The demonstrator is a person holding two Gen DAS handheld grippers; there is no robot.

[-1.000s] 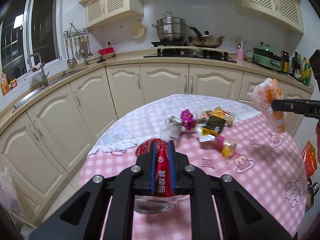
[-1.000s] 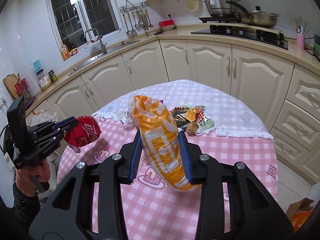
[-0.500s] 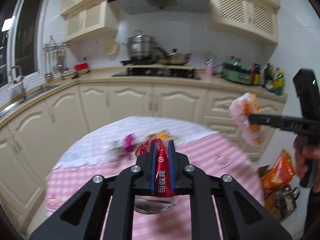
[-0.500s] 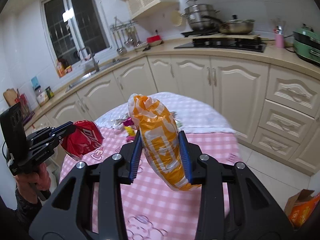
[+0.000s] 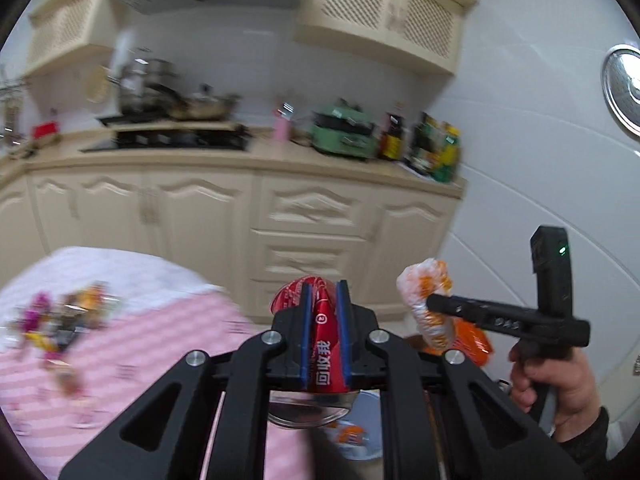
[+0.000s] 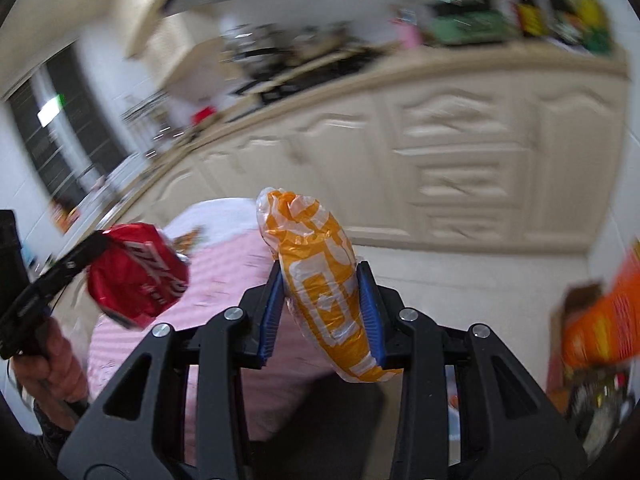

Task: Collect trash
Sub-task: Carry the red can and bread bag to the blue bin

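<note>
Far to the left of the left tongs, a blurred heap of wrappers lies on the pink checked tablecloth; what each piece is cannot be made out. The left tongs are clamped on a crushed red can, which stands up between the blue pads. To their right, the right tongs grip an orange-and-white plastic bag, which sticks out above and below the pads. Past the right tongs, low at the right edge, sits something orange, perhaps a carton, too smeared to be sure. Cream cabinets run behind both tongs.
</note>
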